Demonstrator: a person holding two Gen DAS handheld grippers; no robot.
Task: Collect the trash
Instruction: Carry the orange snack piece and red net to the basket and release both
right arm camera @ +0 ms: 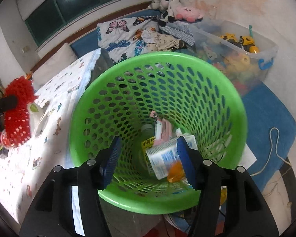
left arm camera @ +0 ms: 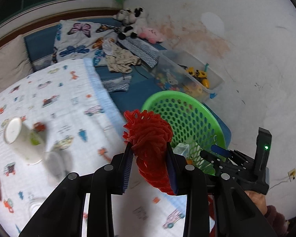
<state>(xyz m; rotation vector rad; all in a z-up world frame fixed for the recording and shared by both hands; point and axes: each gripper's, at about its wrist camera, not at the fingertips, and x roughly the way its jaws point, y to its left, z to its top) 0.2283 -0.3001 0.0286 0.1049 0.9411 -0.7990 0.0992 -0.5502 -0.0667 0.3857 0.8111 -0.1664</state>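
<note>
White walls, stained reddish in one patch, close in a room where a bed (left arm camera: 49, 102) is spread with a sheet printed with small vehicles. Beyond it lie one butterfly blanket (left arm camera: 79, 39), a heap of crumpled clothes (left arm camera: 120, 59) and two soft toys: one black-and-white (left arm camera: 130, 21), one pink (left arm camera: 152, 35). One clear plastic bin (left arm camera: 189, 75) full of toys stands against the wall on a blue mat (right arm camera: 270, 116).

One green perforated basket (right arm camera: 223, 90) stands beside the bed, just in front of the bin. In the right wrist view it holds one white and blue carton (right arm camera: 167, 158), one bottle with a yellow label (right arm camera: 147, 138), one pink packet (right arm camera: 163, 128) and one blurred orange scrap (right arm camera: 175, 171); more may lie beneath, but I cannot tell.

One left gripper (left arm camera: 150, 165) has its jaws clamped on one piece of red foam netting (left arm camera: 148, 136), held above the edge of the bed just beside the basket's rim. One right gripper (right arm camera: 148, 162) points down into the basket's mouth; its jaws stand apart with nothing pressed between them, the carton and the orange scrap lying beyond them.

On the bed one white cup (left arm camera: 21, 140) lies tipped over, beside one small red object (left arm camera: 39, 127), too blurred to name. A hand and dark red sleeve (left arm camera: 274, 215) show at the lower right of the left wrist view.
</note>
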